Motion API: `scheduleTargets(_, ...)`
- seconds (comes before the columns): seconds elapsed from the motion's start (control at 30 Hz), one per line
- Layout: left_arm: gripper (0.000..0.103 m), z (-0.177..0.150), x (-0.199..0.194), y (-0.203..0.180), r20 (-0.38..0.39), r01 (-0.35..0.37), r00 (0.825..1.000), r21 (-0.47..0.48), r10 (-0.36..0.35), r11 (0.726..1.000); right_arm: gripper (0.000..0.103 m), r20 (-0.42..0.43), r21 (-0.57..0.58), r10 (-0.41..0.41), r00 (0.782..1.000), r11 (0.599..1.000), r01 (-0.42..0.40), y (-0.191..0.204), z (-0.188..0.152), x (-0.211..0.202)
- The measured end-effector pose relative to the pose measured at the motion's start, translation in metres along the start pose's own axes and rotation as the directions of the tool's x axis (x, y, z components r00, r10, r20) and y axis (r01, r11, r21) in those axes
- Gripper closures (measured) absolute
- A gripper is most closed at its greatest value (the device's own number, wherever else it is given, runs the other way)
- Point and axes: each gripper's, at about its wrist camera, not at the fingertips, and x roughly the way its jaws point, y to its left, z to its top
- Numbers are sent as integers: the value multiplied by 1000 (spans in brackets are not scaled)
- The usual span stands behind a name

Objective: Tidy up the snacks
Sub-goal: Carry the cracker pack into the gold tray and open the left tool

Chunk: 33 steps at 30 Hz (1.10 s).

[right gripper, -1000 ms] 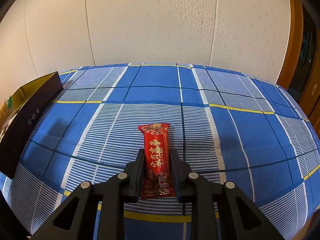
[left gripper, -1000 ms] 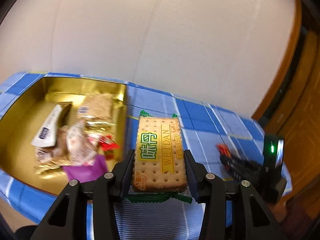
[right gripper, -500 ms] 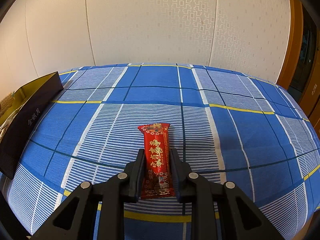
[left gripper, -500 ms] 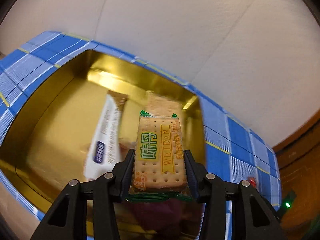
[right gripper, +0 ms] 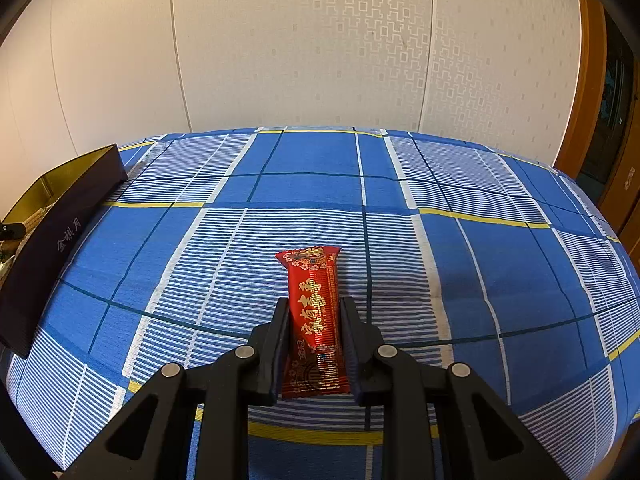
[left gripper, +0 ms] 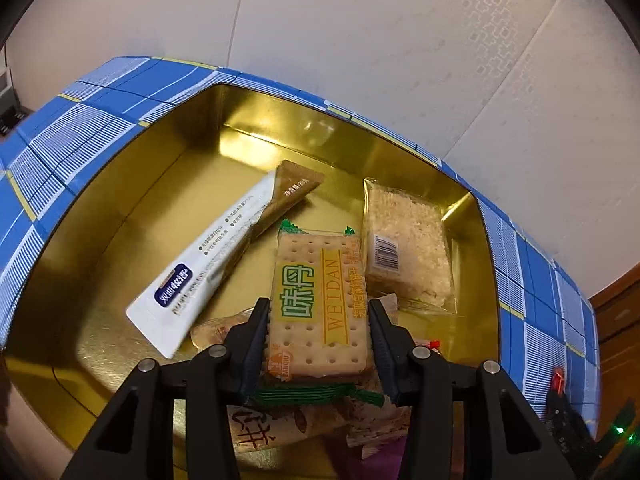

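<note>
My left gripper point(left gripper: 319, 312) is shut on a cracker pack point(left gripper: 318, 300) with green lettering and holds it over the inside of the gold tin point(left gripper: 120, 216). Below it in the tin lie a white and brown sachet point(left gripper: 212, 256), a clear rice-cake pack point(left gripper: 404, 240) and several other wrapped snacks. My right gripper point(right gripper: 314, 312) is shut on a red snack bar point(right gripper: 314, 312) that lies on the blue checked tablecloth point(right gripper: 480, 260). The tin's dark outer wall point(right gripper: 60, 236) shows at the far left of the right wrist view.
The tablecloth point(left gripper: 80, 136) surrounds the tin on all sides. A pale patterned wall point(right gripper: 320, 40) runs behind the table. Wooden door trim point(right gripper: 580, 92) stands at the right. The other gripper, with a green light point(left gripper: 618, 430), shows at the lower right of the left wrist view.
My left gripper has carried the cracker pack from beside the tin to over its inside, tilting further down. The right gripper and red bar have stayed where they were.
</note>
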Motion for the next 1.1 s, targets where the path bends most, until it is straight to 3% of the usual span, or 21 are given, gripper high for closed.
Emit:
scheduleTargets(0.63,53,-13,-27,-21,119,-53,992,91,42,994,78,2,0,1,1000,1000,-1,0,-1,0)
scheduleTargets(0.87,53,-33,-53,-44,197,-44,980,179,8,983,78,3,0,0,1000,1000,0,0,-1,0)
scheduleTargets(1.1,53,-59,-69,-75,198,20,977,273,-77,962,78,3,0,0,1000,1000,0,0,-1,0)
